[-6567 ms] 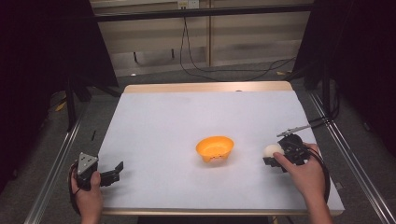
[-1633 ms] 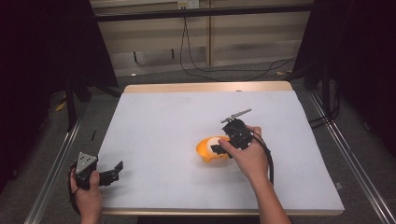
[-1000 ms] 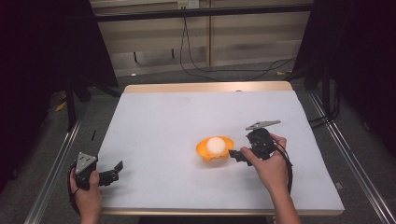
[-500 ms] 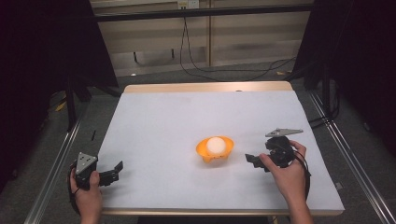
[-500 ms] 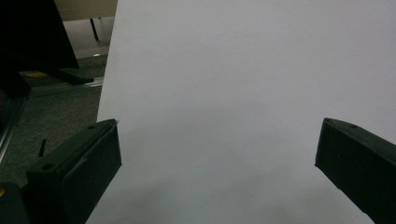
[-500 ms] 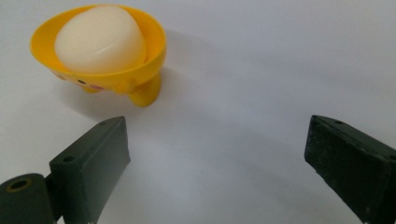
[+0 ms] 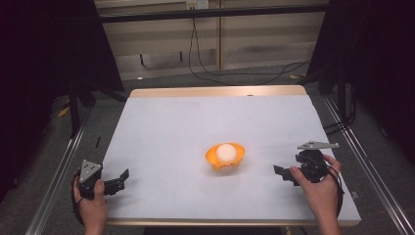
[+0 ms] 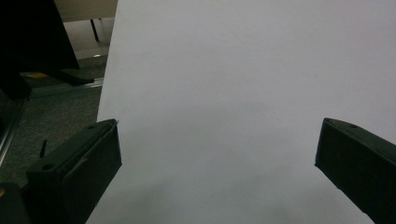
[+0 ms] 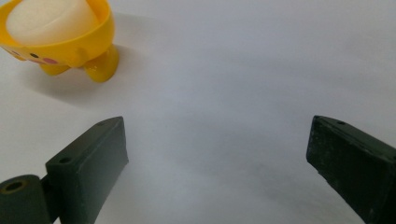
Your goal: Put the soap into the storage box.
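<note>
White ball (image 7: 225,152) seated in the orange bowl (image 7: 215,161) at mid-table, placement apparently complete; right gripper (image 7: 286,174), jaws spread and empty, sits well right of the bowl, and left gripper (image 7: 117,179) rests released near the front-left corner

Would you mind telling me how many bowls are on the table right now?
1. A single orange bowl sits near the middle of the white table, with a white ball resting inside it. Nothing on the table could hide another.
</note>
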The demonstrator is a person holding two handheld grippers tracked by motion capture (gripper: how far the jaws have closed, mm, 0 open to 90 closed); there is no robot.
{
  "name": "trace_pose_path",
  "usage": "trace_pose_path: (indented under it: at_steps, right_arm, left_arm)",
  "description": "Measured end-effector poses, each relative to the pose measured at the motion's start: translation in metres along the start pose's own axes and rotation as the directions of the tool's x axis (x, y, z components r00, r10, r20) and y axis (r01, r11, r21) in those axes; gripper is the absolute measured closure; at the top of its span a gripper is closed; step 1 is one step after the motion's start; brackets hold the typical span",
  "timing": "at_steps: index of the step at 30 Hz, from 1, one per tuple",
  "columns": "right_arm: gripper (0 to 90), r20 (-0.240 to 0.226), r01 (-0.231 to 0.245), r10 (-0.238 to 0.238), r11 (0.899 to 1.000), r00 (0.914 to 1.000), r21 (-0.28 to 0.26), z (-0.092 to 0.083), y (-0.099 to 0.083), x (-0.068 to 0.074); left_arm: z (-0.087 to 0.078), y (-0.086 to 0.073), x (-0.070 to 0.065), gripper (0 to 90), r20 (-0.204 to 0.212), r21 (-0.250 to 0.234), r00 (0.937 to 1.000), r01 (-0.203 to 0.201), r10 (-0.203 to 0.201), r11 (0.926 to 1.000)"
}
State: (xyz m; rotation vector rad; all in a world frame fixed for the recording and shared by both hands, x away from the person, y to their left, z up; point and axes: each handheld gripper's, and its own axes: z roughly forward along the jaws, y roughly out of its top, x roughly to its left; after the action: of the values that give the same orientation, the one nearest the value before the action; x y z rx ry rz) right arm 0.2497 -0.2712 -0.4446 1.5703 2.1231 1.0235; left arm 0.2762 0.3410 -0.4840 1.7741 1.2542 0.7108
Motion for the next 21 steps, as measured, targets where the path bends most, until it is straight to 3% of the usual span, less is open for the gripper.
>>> trace_pose_path:
  at_steps: [15, 21]
  right_arm:
    - [3.8, 0.025, -0.056, 0.057, 0.998, 0.9981, -0.020, -0.021, -0.023, -0.030]
    - [3.2, 0.031, -0.076, 0.078, 0.995, 0.9965, -0.065, -0.034, -0.035, -0.047]
  left_arm:
    - [0.000, 0.000, -0.001, 0.3, -0.004, 0.002, 1.0000, -0.008, 0.008, 1.0000]
    - [0.000, 0.000, -0.001, 0.3, -0.002, -0.004, 1.0000, -0.003, 0.003, 1.0000]
